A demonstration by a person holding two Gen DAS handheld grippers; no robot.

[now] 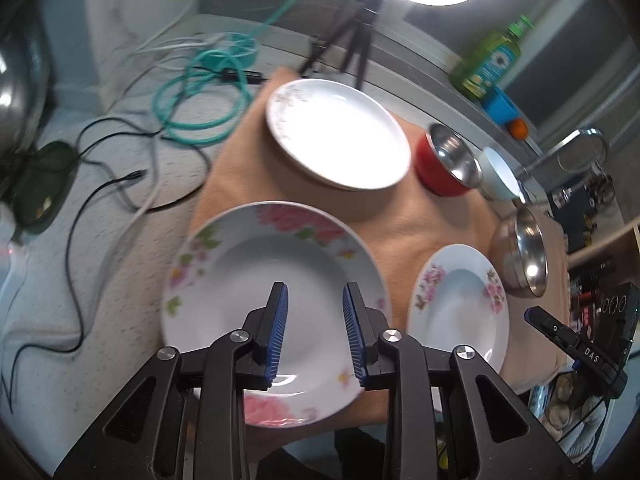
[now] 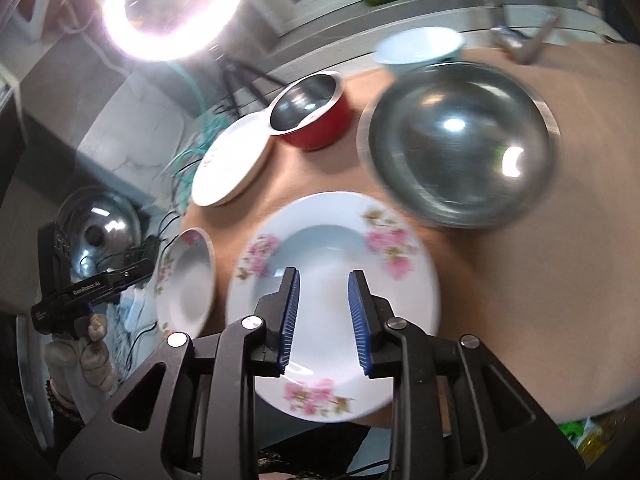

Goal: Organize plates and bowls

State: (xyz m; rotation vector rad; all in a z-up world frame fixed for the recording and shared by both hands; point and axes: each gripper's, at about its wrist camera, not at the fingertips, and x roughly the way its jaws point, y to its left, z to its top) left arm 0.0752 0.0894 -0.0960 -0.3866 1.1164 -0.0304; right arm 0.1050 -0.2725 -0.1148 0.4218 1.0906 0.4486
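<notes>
Peach cloth [image 1: 416, 224] covers the surface in the left wrist view, and the dishes sit on it. The left claw [image 1: 315, 300] hangs over a large flowered plate [image 1: 224, 272], its blue pads parted with nothing between them. A small flowered plate [image 1: 460, 304] lies just to the right, a plain white plate [image 1: 340, 132] farther back, then a red bowl [image 1: 430, 164], a pale blue bowl [image 1: 500, 176] and a steel bowl [image 1: 524, 252]. The right claw's tip [image 1: 536, 316] shows at the right edge.

From the right wrist, the right claw [image 2: 325, 284] is also spread and empty, above the small flowered plate [image 2: 332, 240]. The steel bowl [image 2: 460, 144] sits just beyond it, the red bowl [image 2: 316, 116] and white plate [image 2: 232, 160] farther back. A gloved hand [image 2: 94, 348] holds the left claw at the left.
</notes>
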